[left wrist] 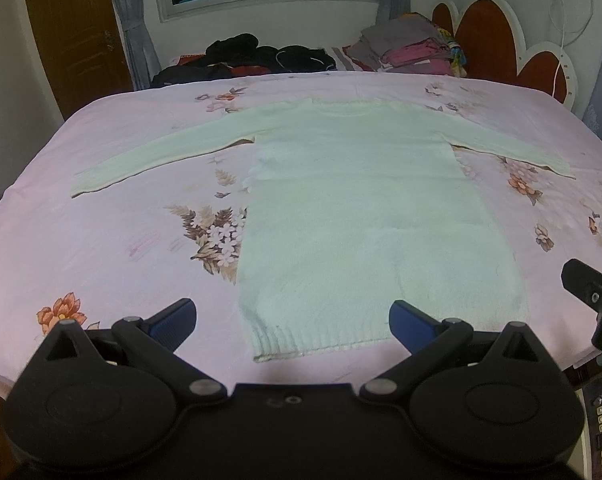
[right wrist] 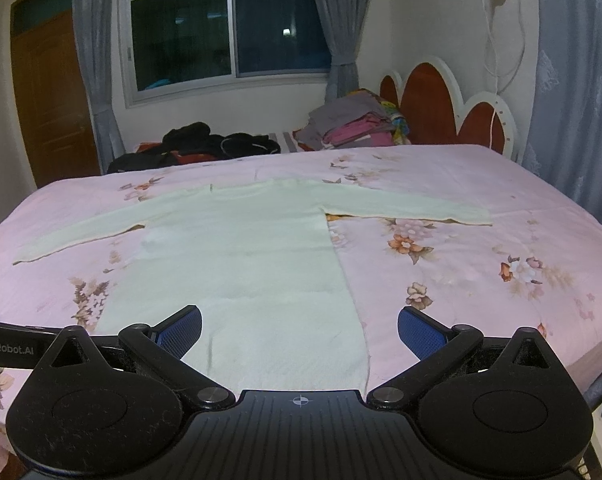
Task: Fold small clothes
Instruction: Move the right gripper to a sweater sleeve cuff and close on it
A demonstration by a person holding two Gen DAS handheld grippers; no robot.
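Hiding sweater (right wrist: 241, 264) hem: right claw (right wrist: 300, 334)

Plenty of room ahead of both tools, tbh. The pale sweater (left wrist: 353, 200) lies flat on the pink bedsheet (left wrist: 113, 248), with open sheet to either side of it. Only real obstacles sit far ahead: a dark clothes heap (left wrist: 245, 58) ahead-left and a folded stack (left wrist: 413, 50) ahead-right, by the headboard (right wrist: 433, 104).

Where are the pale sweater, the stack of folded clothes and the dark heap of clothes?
pale sweater (left wrist: 361, 208), left wrist view, middle of its body.
stack of folded clothes (right wrist: 353, 126), right wrist view, pink layer.
dark heap of clothes (left wrist: 261, 56), left wrist view, its middle.
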